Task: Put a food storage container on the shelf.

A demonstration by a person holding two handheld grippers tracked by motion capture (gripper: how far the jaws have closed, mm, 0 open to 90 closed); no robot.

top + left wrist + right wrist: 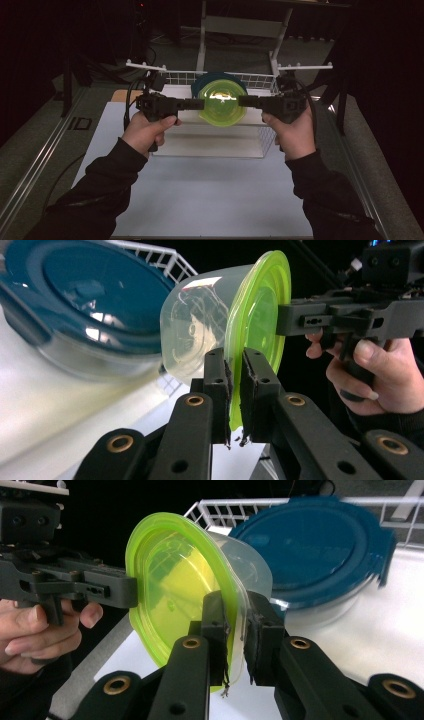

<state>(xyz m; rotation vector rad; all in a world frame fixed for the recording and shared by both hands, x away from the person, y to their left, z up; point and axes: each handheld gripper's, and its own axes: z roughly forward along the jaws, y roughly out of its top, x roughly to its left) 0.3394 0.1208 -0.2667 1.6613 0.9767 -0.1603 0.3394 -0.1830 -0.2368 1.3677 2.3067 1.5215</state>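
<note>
A clear tub with a yellow-green lid [222, 102] hangs tipped on its side above the white rack, lid facing me. My left gripper [200, 104] is shut on the lid's left rim, and my right gripper [242, 101] is shut on its right rim. In the left gripper view the jaws [235, 390] pinch the lid edge [260, 315], with the clear body [195, 335] behind and the right gripper [310, 320] on the far rim. In the right gripper view the jaws [239, 630] clamp the lid [175, 585]; the left gripper [107, 590] holds the opposite edge.
A second tub with a dark blue lid [210, 77] leans in the rack just behind the held one [90, 295] [320, 545]. The white wire rack [175, 77] stands at the back of a white mat [200, 190]. A table frame stands beyond.
</note>
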